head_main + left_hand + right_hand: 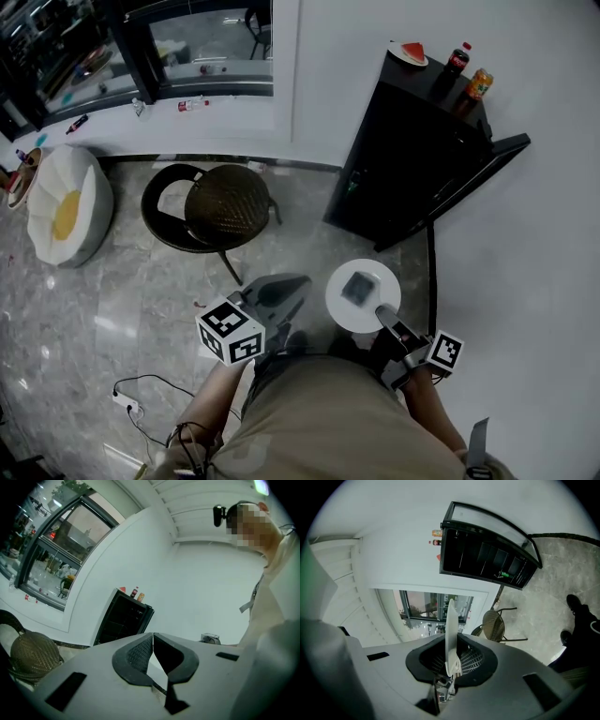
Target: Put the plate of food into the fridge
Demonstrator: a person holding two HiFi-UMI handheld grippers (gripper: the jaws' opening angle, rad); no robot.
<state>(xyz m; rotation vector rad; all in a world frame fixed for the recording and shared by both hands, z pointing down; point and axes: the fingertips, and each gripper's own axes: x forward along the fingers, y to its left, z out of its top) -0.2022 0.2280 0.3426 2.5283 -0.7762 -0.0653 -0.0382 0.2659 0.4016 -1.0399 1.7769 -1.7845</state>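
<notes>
Round white plate (343, 302), clamped by right hand-held gripper (384, 315)

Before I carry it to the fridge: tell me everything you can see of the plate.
The plate is round, white and smooth, held roughly level above the marble floor. A grey square piece of food lies at its centre. The tongs of the right gripper are shut on its near rim; nothing else touches it.
</notes>
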